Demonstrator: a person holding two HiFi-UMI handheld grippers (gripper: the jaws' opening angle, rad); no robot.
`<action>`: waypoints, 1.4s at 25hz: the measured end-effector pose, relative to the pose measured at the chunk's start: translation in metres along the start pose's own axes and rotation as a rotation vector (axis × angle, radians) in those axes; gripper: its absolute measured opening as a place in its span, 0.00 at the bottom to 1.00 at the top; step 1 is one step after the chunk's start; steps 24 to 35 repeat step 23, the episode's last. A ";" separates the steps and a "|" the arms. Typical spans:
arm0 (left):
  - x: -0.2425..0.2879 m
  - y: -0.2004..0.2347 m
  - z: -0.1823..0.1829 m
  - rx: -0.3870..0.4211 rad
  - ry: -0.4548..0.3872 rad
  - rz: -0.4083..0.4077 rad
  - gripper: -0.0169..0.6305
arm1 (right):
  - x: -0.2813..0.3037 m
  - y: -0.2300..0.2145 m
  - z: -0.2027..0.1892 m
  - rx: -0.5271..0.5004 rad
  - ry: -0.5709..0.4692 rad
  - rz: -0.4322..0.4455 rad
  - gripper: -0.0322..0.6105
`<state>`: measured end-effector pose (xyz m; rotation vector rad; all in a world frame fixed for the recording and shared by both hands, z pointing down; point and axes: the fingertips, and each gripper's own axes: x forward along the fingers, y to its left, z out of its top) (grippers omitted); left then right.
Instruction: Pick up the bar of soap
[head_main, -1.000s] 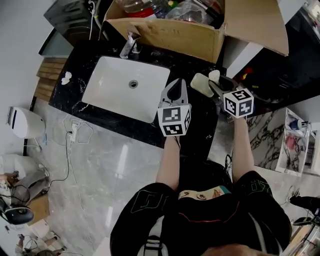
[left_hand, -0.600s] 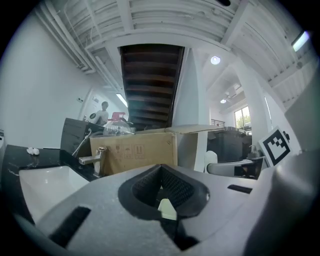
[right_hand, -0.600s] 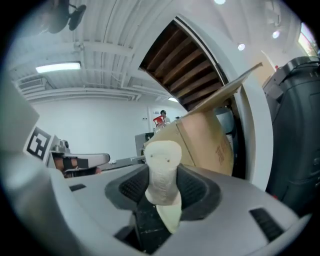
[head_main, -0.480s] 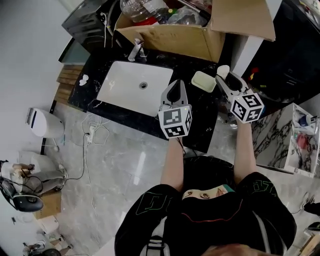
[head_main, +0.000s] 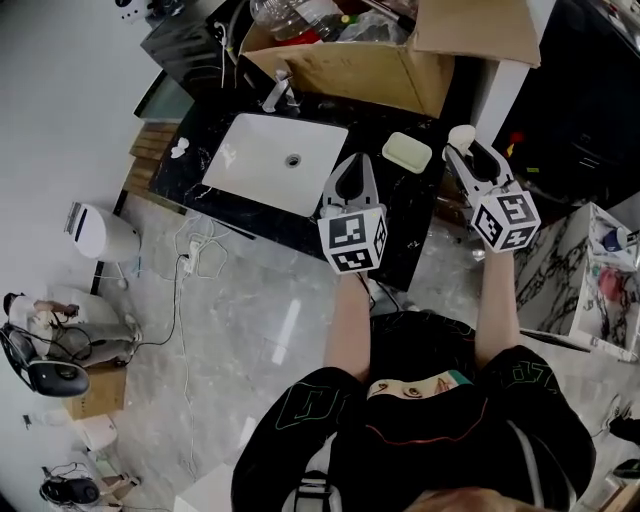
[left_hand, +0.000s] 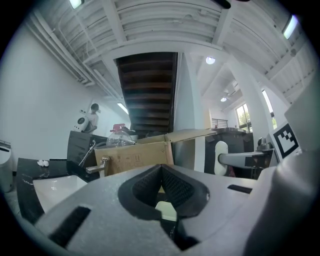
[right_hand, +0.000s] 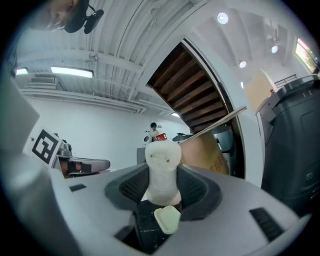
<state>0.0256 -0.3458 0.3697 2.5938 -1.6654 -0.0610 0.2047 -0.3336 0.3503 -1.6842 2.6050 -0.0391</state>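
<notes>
1. Grey marbled floor is seen beneath a black desk (head_main: 410, 210), into which a white sink (head_main: 250, 165) with a tap (head_main: 278, 95) is set.
2. An open cardboard box (head_main: 350, 65), filled with bottles and wrappers, is placed at the back of the desk, behind the sink.
3. A pale green soap dish (head_main: 407, 152) is laid on the desk to the right of the sink.
4. The bar of soap (head_main: 461, 135), white and rounded, is gripped at the tip of the right gripper (head_main: 465, 150). It is held apart from the soap dish, just to its right in the head view, by the desk's right edge.
5. In the right gripper view the jaws are kept wide by the soap, with a pad pressed on each side of it, and its upper end is left standing above them.
6. The left gripper (head_main: 352, 165) is held over the front of the desk, between the sink and the soap dish. Its jaws are closed tip to tip and nothing is gripped between them.
7. In the left gripper view, part of the soap dish is seen through the gap behind the closed tips.
</notes>
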 end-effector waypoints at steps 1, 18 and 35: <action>-0.001 -0.003 -0.001 0.002 0.001 0.002 0.04 | -0.002 -0.001 -0.001 0.002 -0.001 0.001 0.33; -0.007 -0.026 -0.012 0.024 0.022 0.036 0.04 | -0.021 -0.022 -0.005 -0.052 0.000 0.000 0.33; 0.003 -0.021 -0.012 0.015 0.008 0.038 0.04 | -0.011 -0.025 -0.008 -0.057 0.000 0.003 0.33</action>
